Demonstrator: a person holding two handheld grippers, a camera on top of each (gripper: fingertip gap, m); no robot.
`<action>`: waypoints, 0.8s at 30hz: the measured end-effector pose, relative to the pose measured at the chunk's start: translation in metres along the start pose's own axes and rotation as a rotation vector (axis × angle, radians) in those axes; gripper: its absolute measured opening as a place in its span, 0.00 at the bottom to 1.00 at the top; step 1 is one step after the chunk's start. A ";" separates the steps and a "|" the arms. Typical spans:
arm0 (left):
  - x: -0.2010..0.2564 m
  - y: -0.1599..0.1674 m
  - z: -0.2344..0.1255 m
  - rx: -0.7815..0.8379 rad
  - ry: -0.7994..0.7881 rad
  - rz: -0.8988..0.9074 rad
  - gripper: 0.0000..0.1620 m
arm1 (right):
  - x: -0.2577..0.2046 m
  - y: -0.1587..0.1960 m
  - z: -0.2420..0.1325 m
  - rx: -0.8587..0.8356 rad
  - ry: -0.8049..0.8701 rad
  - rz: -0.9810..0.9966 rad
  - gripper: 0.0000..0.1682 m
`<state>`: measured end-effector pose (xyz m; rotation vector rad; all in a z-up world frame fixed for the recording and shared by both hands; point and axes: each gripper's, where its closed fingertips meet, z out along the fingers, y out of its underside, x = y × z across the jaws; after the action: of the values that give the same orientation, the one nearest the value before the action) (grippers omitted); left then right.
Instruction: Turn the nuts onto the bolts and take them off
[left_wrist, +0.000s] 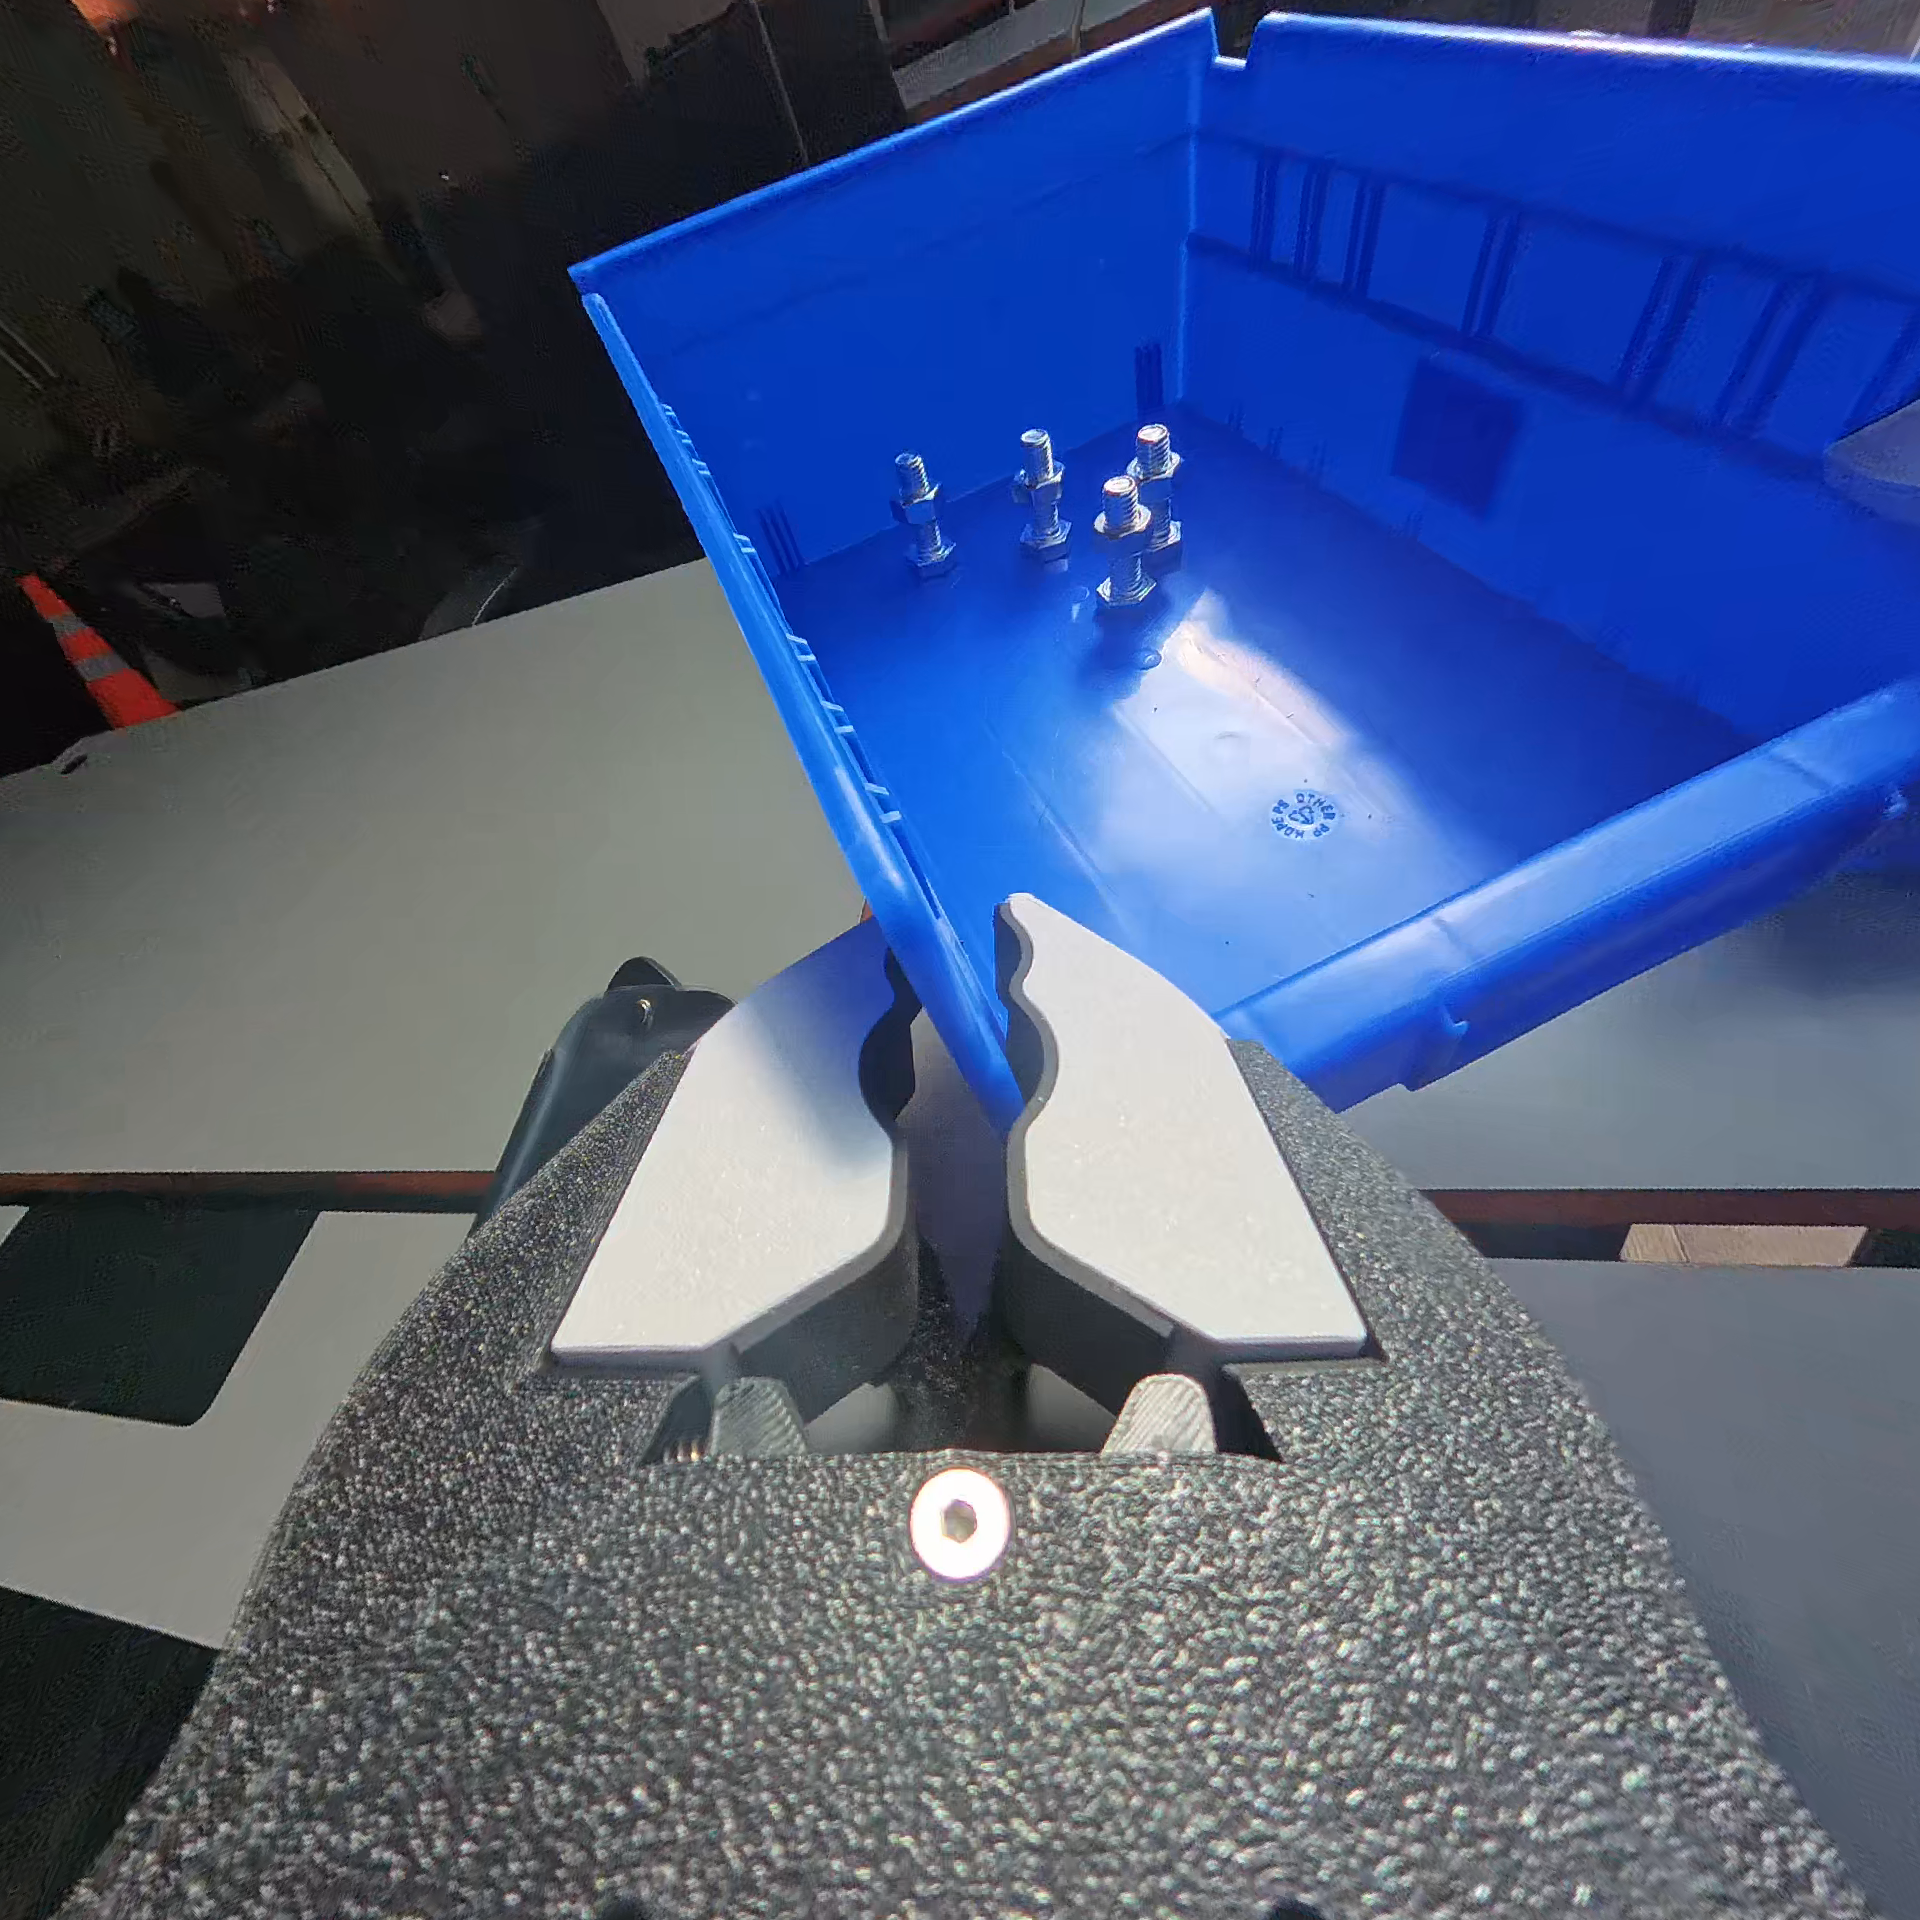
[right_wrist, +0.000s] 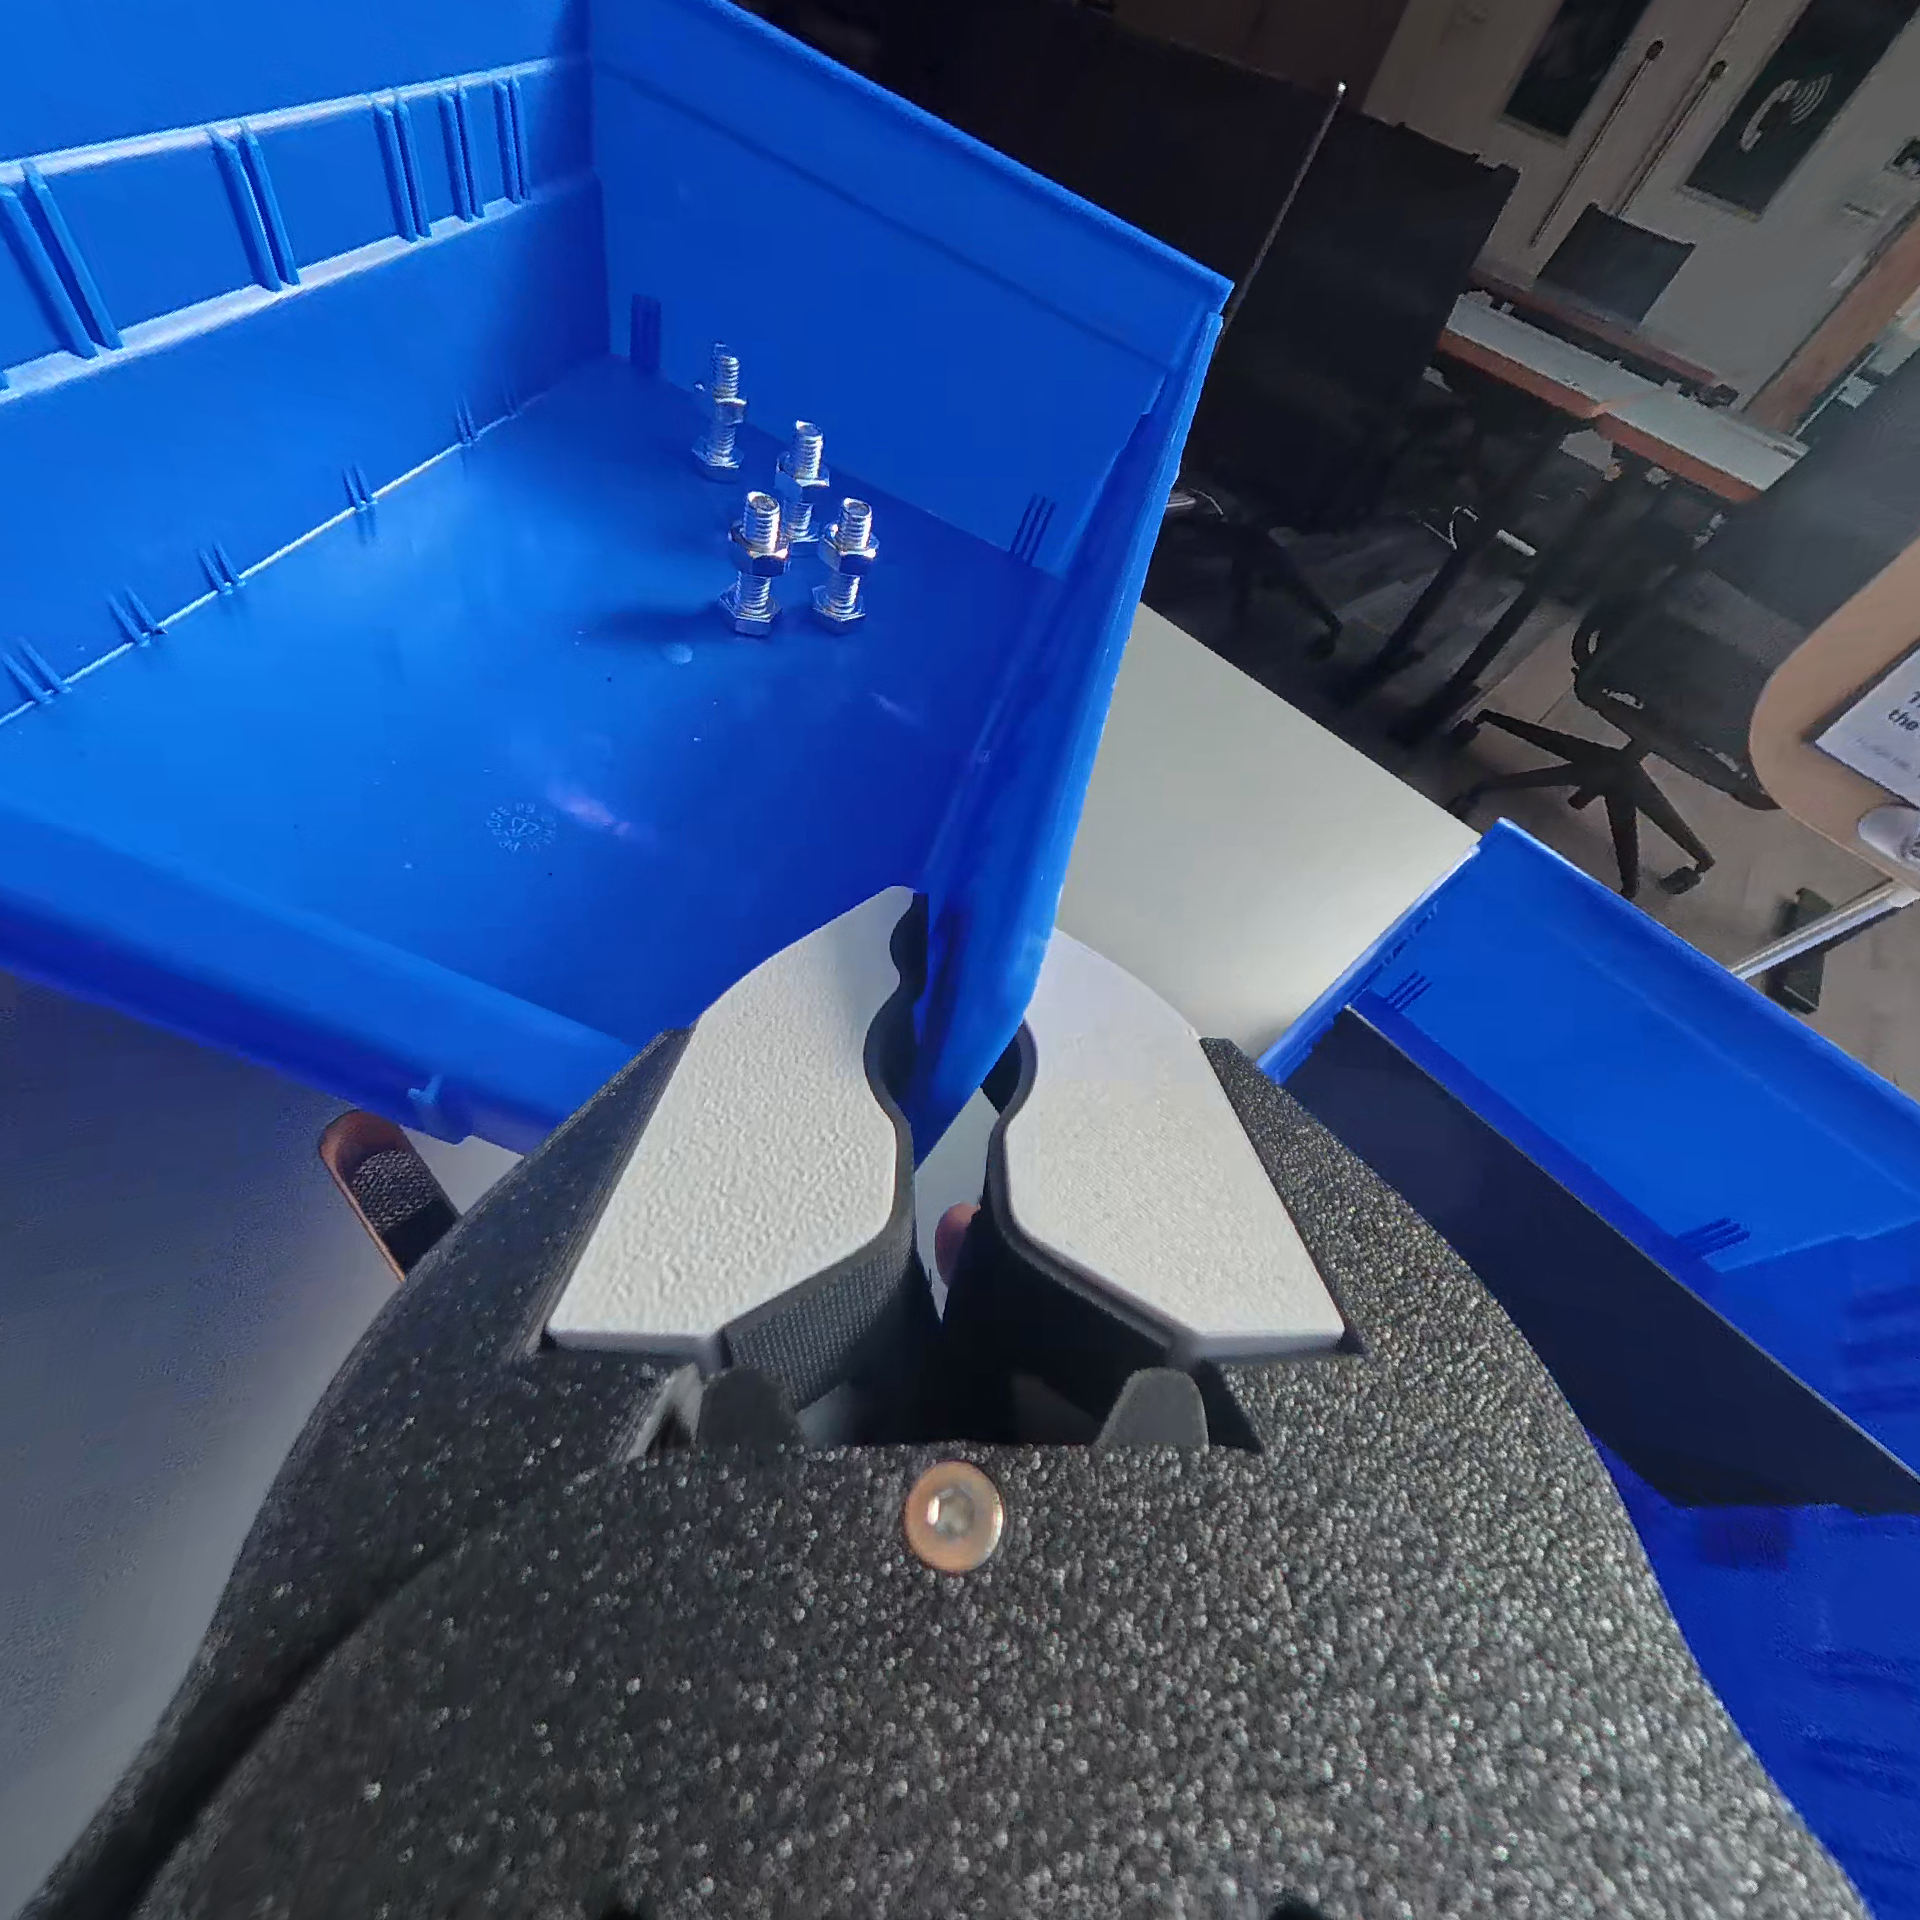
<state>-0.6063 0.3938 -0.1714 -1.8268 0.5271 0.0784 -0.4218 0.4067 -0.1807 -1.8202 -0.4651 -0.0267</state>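
Blue bin (left_wrist: 1351, 727) on a pale grey table (left_wrist: 364, 883), gripped at both side walls. Left gripper (left_wrist: 951, 997) pinches the bin's left wall near its near corner, jaws narrow on the plastic. Right gripper (right_wrist: 971, 997) pinches the right wall the same way.

4 bolts (left_wrist: 1127, 540) stand upright on their heads at the far end of the bin floor, each with a nut (left_wrist: 1120, 520) threaded partway down. Close cluster, none seen touching a wall.

Left wrist view only: orange cone (left_wrist: 88, 665), far left past the table.

Right wrist view only: second blue bin (right_wrist: 1621, 1122) just right of the first; office chair (right_wrist: 1652, 665) farther off.
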 end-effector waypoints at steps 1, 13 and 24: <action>-0.003 0.008 0.003 -0.005 0.001 -0.002 0.08 | -0.005 0.005 0.004 -0.007 0.001 -0.001 0.03; 0.015 0.074 0.051 -0.035 0.106 -0.051 0.07 | -0.017 0.067 0.026 -0.114 0.078 -0.002 0.04; 0.021 0.095 0.065 -0.044 0.108 -0.073 0.06 | -0.022 0.089 0.033 -0.146 0.075 -0.021 0.07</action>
<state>-0.6107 0.4261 -0.2842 -1.8989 0.5377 -0.0593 -0.4207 0.4112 -0.2777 -1.9503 -0.4388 -0.1467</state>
